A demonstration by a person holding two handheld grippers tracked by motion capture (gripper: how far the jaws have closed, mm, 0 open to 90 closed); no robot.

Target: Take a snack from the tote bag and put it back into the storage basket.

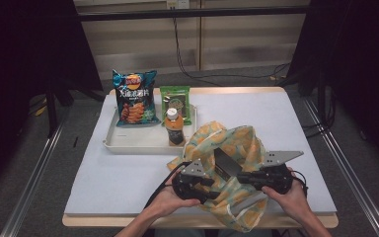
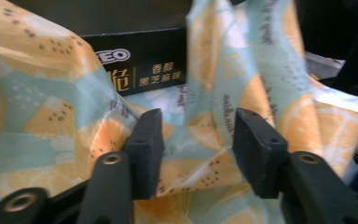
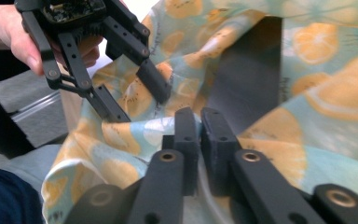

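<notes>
- One fabric bag (image 1: 232, 148) with an orange-slice print is counted near the front of the table.
- One black box (image 1: 225, 163) is seen inside it.
- One white tray (image 1: 128, 143) is counted.
- One blue chip bag (image 1: 134, 97) and one green packet (image 1: 176, 101) are counted.
- One bottle (image 1: 174, 127) is counted.
- Two grippers are counted: a left gripper (image 3: 133, 95) and a right gripper (image 3: 200, 119).

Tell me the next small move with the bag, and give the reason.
Probably close the left tongs on the bag rim. They stand open around a fabric fold, while the right tongs already pinch the edge beside the black box inside.
</notes>
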